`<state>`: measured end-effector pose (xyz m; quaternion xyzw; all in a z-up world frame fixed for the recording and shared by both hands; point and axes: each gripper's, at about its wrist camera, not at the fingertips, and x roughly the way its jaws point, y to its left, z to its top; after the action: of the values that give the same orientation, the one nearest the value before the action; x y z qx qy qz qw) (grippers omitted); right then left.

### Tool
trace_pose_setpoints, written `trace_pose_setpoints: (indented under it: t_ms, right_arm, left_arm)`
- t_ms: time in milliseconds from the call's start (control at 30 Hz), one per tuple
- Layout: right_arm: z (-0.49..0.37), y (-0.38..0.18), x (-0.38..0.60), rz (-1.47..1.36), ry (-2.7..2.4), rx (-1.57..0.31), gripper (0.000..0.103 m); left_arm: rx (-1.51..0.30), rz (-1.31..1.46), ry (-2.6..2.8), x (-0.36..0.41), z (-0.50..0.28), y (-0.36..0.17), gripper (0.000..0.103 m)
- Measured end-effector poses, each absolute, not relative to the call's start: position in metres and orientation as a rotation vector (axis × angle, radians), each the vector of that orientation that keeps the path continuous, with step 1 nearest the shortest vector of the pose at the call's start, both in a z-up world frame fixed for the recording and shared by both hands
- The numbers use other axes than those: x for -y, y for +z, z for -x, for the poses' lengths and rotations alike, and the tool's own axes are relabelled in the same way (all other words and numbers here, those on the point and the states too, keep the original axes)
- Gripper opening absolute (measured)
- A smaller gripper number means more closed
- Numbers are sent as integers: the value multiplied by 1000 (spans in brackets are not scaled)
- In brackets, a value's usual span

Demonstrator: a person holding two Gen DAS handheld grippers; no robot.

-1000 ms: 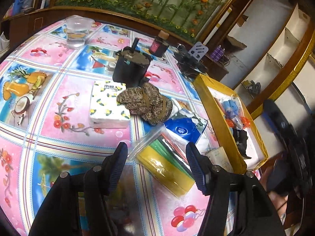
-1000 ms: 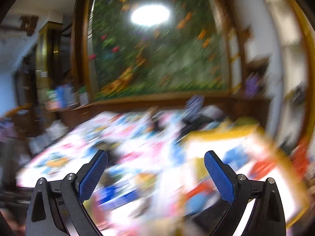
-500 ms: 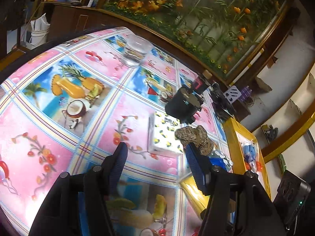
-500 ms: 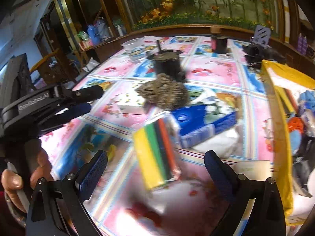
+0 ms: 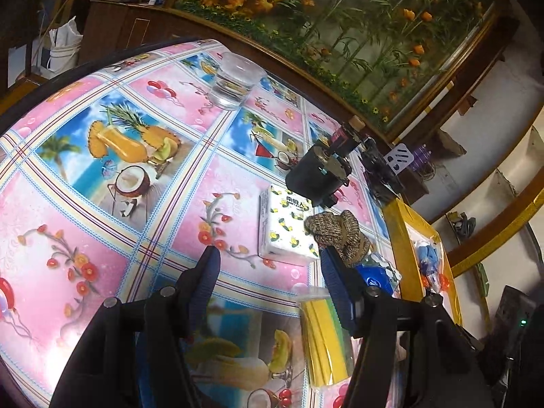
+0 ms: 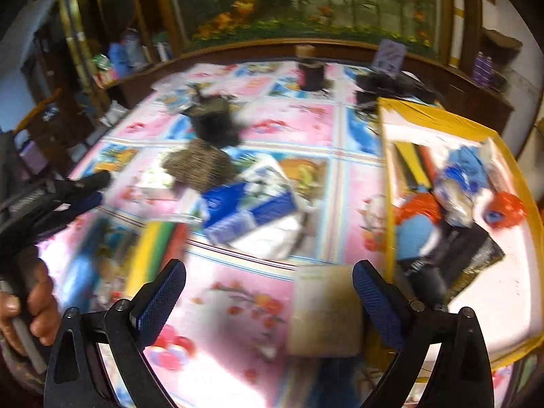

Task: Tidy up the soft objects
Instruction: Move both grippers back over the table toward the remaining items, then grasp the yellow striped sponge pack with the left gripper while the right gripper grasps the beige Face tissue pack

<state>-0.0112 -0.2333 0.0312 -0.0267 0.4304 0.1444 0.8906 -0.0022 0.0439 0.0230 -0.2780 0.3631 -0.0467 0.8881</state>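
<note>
1. bench [image 5: 102, 183] covered in glossy pink-and-blue cloth printed with fruit drinks, coconuts, flowers, balloons; dark wooden rim along its far edge
2. room: big framed picture of bamboo and orange flowers [image 5: 340, 17] behind the bench; dark wood cabinets with bottles at left; white wall and shelving at right
3. left claw [image 5: 268, 261] open, nothing between its blue pads, hanging above bare cloth; a person's hand [image 6: 30, 309] grips its handle in the right wrist view
4. right claw [image 6: 268, 285] open and empty, over a pale flat packet [image 6: 323, 312] lying on the bench just beside the box wall; right wrist view is motion-blurred
5. soft things: brown knitted item [image 5: 340, 234] mid-bench, overlapping the lemon-print tissue pack [image 5: 285, 227]; blue-and-white tissue pack [image 6: 251, 210] touching the knit's near side; bagged coloured strips, yellow outermost [image 5: 323, 336], near the left claw
6. yellow-walled box [image 6: 438, 119] at the bench's right end, already holding blue, orange and black items
7. also on bench: clear cup [image 5: 234, 81] far side; black cylindrical container [image 5: 316, 176] behind the tissue pack; small dark bottle with cork [image 5: 346, 132] further back
</note>
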Motion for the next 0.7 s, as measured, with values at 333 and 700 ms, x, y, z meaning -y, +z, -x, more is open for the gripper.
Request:
trace_pose_setpoints:
  t_ms: [333, 700]
  right_arm:
    - [35, 19, 208, 82, 479, -940, 102]
    - [39, 21, 235, 56, 391, -927, 102]
  left_arm:
    - [-772, 516, -148, -29, 2, 23, 61]
    - [-808, 483, -200, -17, -1, 21, 64]
